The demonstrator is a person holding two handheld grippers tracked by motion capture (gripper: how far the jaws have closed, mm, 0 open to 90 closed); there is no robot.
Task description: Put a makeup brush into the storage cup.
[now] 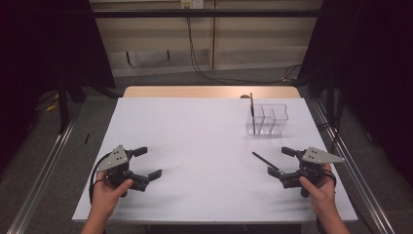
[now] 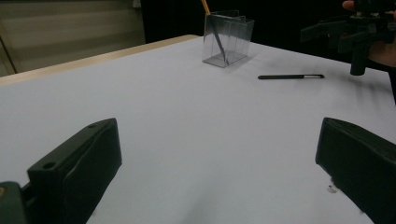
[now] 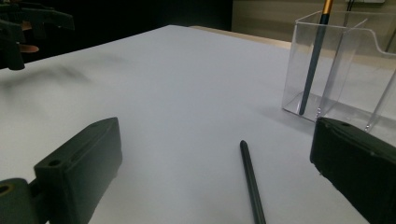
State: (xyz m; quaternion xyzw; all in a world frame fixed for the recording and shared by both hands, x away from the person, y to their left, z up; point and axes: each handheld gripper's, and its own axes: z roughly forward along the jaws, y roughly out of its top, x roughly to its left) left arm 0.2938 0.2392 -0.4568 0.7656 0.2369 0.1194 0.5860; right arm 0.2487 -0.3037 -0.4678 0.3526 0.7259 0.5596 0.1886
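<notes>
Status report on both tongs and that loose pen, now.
Left tongs open, holding nothing. Right tongs open, black pen flat on the table between the jaws, not gripped. Clear holder beyond, one pencil standing inside; nothing blocks the path.

White table [image 1: 195, 146], black cables [image 1: 204, 73] on grey floor [image 1: 63, 161] beyond.

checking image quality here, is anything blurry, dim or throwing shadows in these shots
High view: bright white table, dark surroundings, soft shadows under both grippers. Left gripper view: near jaws blurred, clear holder and black pen fairly sharp. Right gripper view: jaws soft, the holder casts a faint shadow.
</notes>
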